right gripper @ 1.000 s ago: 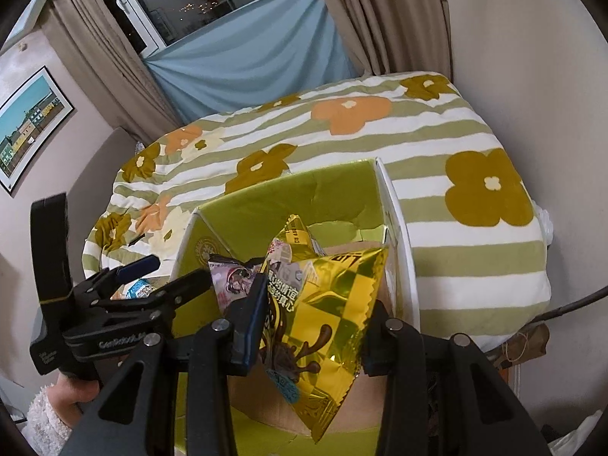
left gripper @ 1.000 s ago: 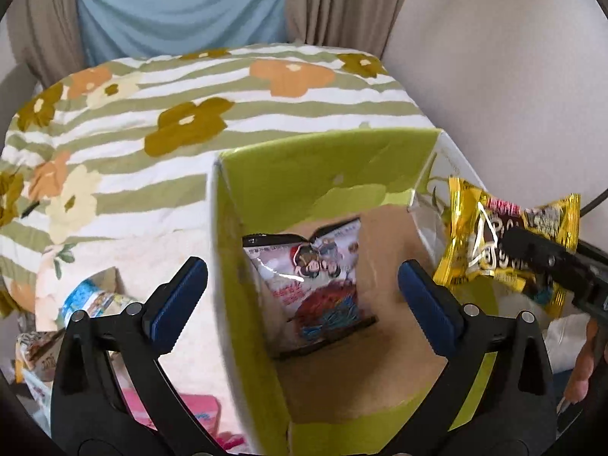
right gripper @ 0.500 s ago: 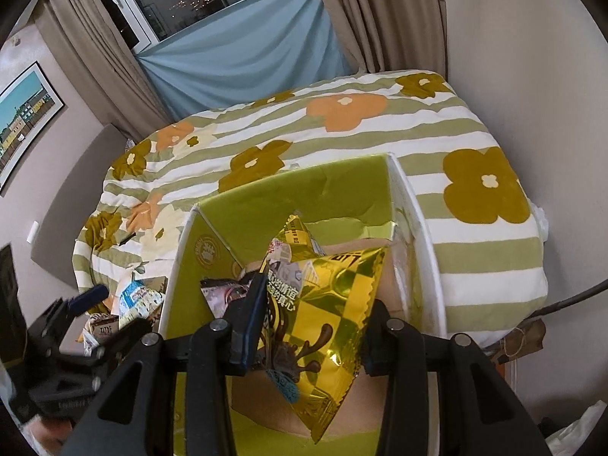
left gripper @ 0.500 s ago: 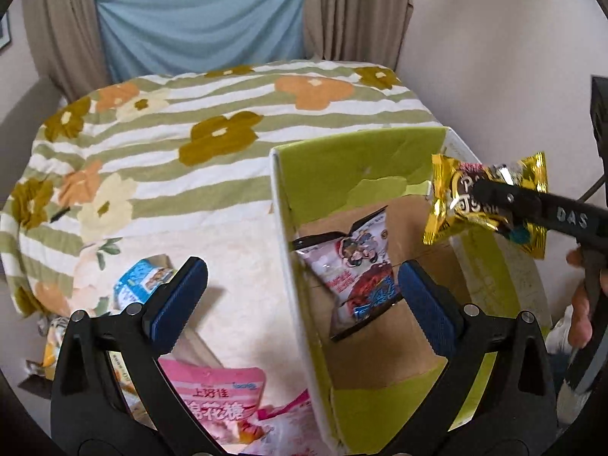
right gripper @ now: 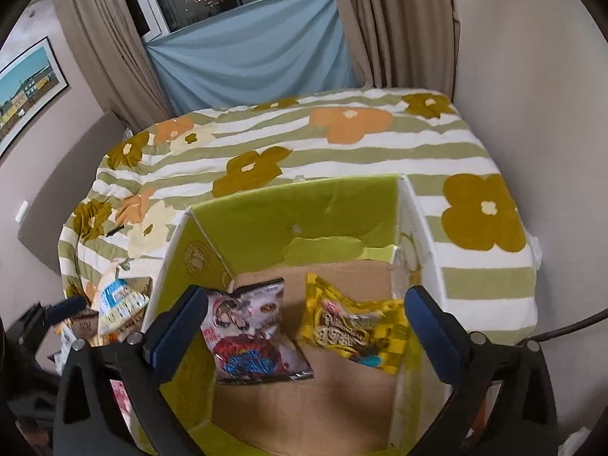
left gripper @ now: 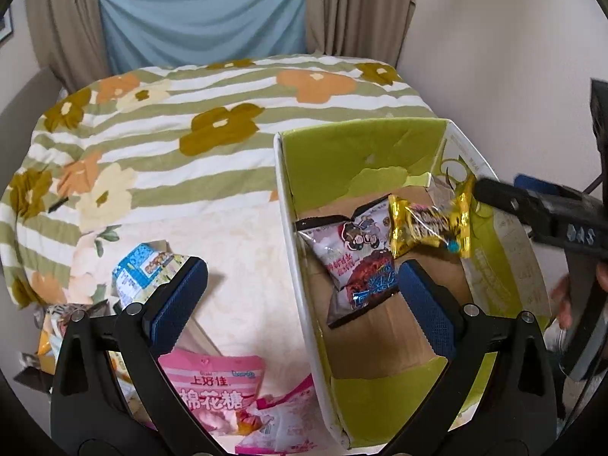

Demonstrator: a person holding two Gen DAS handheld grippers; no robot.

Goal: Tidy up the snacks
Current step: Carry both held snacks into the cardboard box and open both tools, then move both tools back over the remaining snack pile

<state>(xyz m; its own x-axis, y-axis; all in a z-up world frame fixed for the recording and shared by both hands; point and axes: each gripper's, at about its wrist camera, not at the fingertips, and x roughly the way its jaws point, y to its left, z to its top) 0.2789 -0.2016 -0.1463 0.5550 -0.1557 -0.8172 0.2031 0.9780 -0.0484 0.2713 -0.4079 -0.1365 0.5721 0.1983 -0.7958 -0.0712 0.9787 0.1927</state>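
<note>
A green cardboard box [left gripper: 361, 144] [right gripper: 296, 209] stands on the bed. Inside lie a pink-and-red snack bag [left gripper: 351, 254] [right gripper: 250, 336] and a gold snack bag [left gripper: 429, 224] [right gripper: 355, 328], which looks blurred as if dropping beside it. My right gripper [right gripper: 304, 326] is open and empty above the box; its body shows at the right of the left wrist view [left gripper: 547, 216]. My left gripper [left gripper: 300, 296] is open and empty, straddling the box's left wall. Loose snacks lie left of the box: a pink marshmallow bag [left gripper: 212, 391] and a blue-and-white packet [left gripper: 146, 266] [right gripper: 117, 300].
The bed has a striped floral cover [left gripper: 212, 129] [right gripper: 342, 129]. A wall [left gripper: 513, 57] runs close along the box's right side. More packets [left gripper: 45, 334] are piled at the bed's near left corner. Curtains and a window stand behind the bed.
My right gripper has opened and the gold bag has dropped into the box beside the pink-and-red bag. My left gripper has drawn back and left, bringing the loose snacks into view.
</note>
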